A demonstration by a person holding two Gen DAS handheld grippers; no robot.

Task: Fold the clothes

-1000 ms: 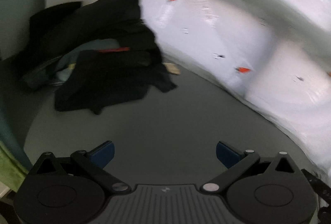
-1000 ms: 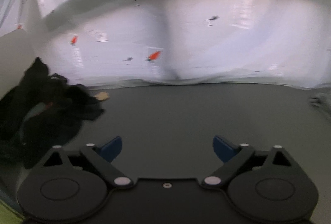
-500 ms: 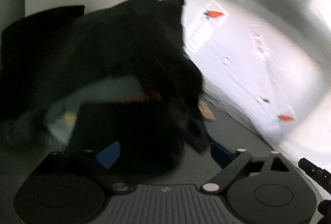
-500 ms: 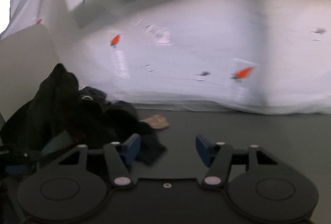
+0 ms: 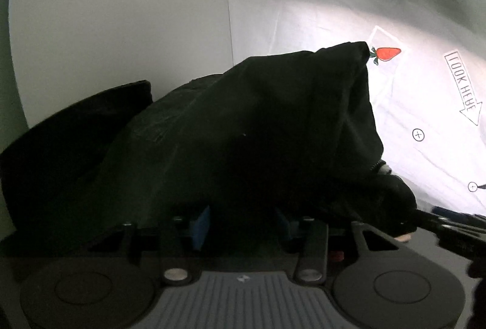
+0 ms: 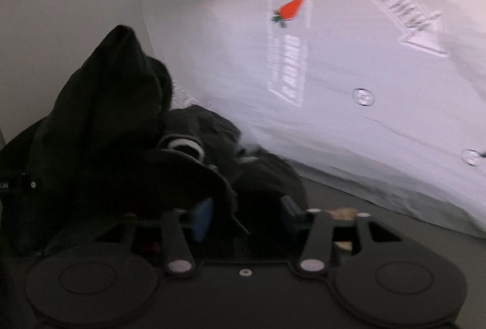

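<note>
Left wrist view: the left gripper (image 5: 243,222) is being pushed right up against the pile of dark clothes (image 5: 243,128), which was well away at the far left a second ago and is now filling most of the view. The jaws have just been closing, from wide to about half gap, with dark fabric sitting between the blue pads (image 5: 202,224). Whether the pads are actually pressing the cloth cannot be told; it is too dark there. The pile is being seen heaped against the grey wall panel (image 5: 121,25) at far left, on the dark table. At the right edge a piece of the other gripper is being glimpsed. One carrot print (image 5: 387,53) is counted on the white sheet (image 5: 410,104) behind.

Right wrist view: the right gripper (image 6: 246,215) is likewise being brought to the near right side of the same pile (image 6: 106,122), seen far left earlier and now directly ahead. Its jaws have just been closing to a middling gap, and a fold of black cloth is lying between them; contact cannot be confirmed. A small tan scrap (image 6: 343,212) is being seen just behind the right finger.

Meaning for the task: a garment is likely being picked out of the heap; no folding is done yet.

Count: one pile, garment number not separable; two grippers; one scrap.
</note>
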